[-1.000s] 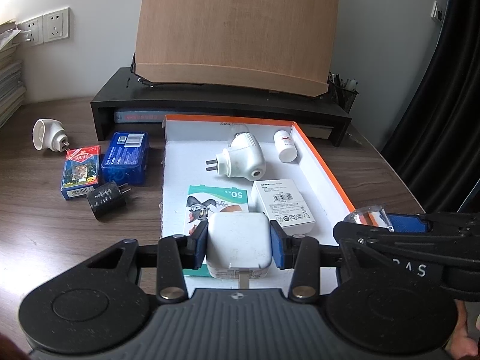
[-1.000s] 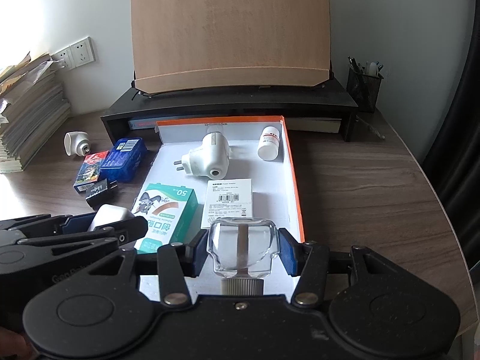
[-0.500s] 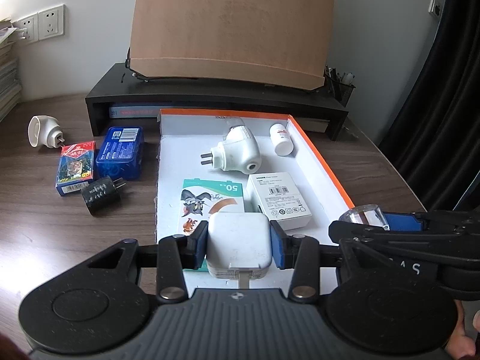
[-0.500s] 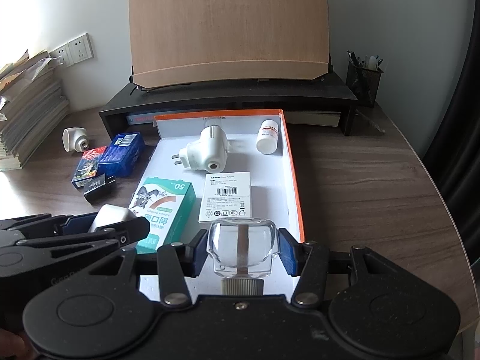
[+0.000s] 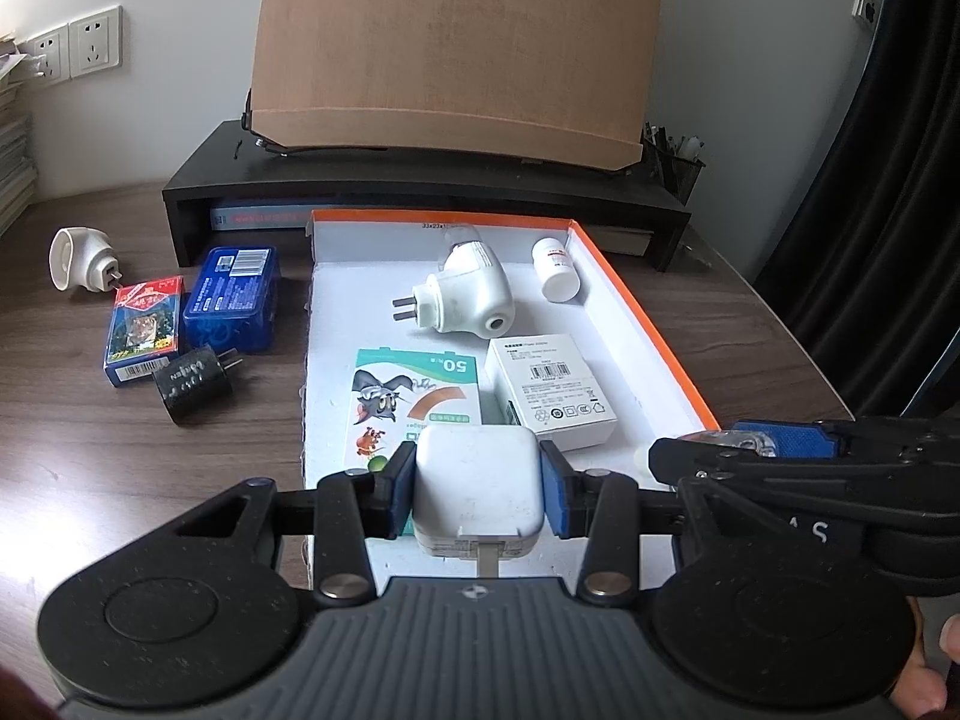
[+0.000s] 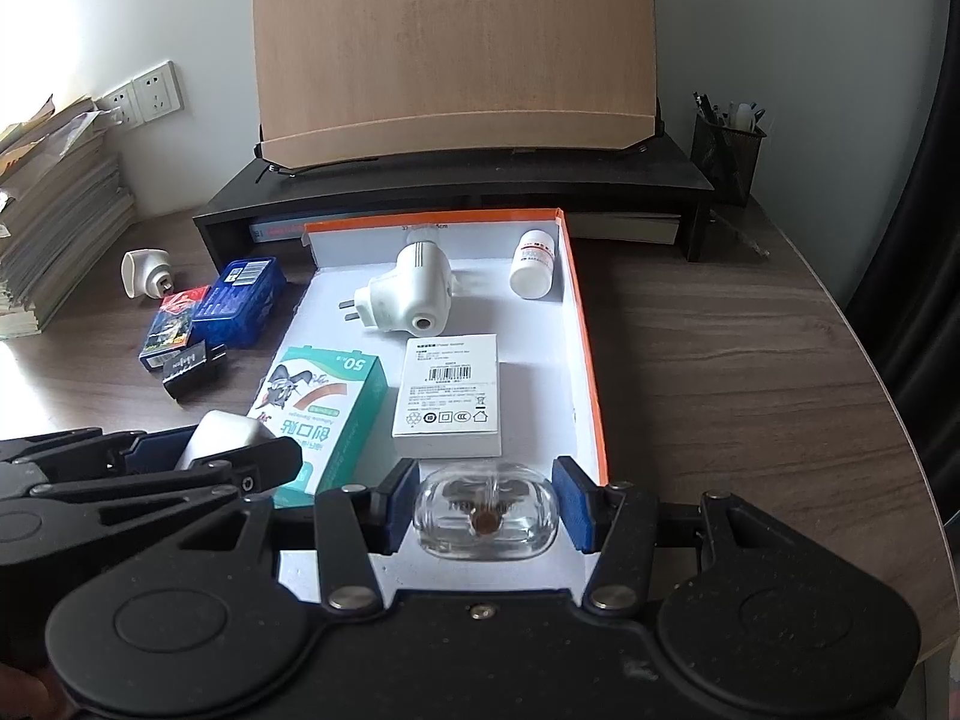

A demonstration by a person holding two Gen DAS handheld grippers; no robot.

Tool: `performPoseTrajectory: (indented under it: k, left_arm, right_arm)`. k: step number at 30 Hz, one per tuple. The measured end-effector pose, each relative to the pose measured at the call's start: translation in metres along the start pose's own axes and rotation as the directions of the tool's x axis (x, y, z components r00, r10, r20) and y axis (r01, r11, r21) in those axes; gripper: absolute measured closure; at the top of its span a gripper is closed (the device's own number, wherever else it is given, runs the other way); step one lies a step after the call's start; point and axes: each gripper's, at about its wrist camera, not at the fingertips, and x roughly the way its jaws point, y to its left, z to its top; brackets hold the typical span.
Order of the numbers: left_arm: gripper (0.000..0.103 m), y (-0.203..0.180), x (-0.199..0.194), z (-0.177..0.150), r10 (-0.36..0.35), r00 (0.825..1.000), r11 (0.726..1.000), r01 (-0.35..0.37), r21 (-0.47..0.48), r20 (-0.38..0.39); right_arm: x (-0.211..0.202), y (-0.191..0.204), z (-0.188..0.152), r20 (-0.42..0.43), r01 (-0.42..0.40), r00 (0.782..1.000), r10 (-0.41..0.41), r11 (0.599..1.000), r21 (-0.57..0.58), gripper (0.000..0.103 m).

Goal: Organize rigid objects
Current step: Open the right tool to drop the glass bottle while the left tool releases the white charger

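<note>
Meanwhile the clear bottle [image 6: 486,517] has tipped within the right gripper [image 6: 486,507]; left gripper [image 5: 479,495] still clamps the white charger [image 5: 479,483].

A tray on the counter, with small things in it and beside it

In the flat orange-edged cardboard tray [image 5: 654,336], the white plug-in device [image 5: 474,300] and small white pill bottle [image 5: 558,270] lie at the back; the green plaster box [image 5: 414,396] sits left of the white labelled box [image 5: 549,387]. Left of the tray, on the brown wooden counter [image 5: 120,456], lie the blue plastic case [image 5: 233,299], card pack [image 5: 144,330] and black plug [image 5: 192,384].
</note>
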Motion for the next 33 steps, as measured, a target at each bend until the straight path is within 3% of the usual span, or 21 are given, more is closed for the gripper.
performPoseTrajectory:
  k: [18, 26, 30, 31, 33]
  left_arm:
    - [0.064, 0.003, -0.001, 0.0, 0.001, 1.0, 1.0, -0.001, 0.002, 0.002]
    - [0.064, 0.016, -0.008, 0.004, 0.023, 0.999, 0.999, -0.023, -0.035, 0.022]
    - [0.057, 0.021, -0.011, 0.006, 0.054, 0.998, 0.998, -0.053, -0.046, 0.025]
    - [0.051, 0.023, -0.013, 0.007, 0.068, 0.997, 0.997, -0.066, -0.05, 0.025]
    - [0.046, 0.027, -0.015, 0.008, 0.085, 0.996, 0.995, -0.083, -0.058, 0.03]
  right_arm:
    - [0.008, -0.001, -0.004, -0.028, -0.001, 1.0, 0.001, 1.0, 0.014, 0.042]
    - [0.002, 0.002, 0.004, 0.015, -0.002, 1.0, 0.002, 1.0, 0.011, 0.042]
    - [-0.001, 0.007, 0.009, 0.034, -0.01, 0.999, 0.009, 1.0, 0.001, 0.035]
    - [-0.001, 0.01, 0.01, 0.037, -0.012, 0.999, 0.012, 1.0, -0.006, 0.035]
    - [0.0, 0.015, 0.012, 0.042, -0.014, 0.999, 0.014, 1.0, -0.016, 0.025]
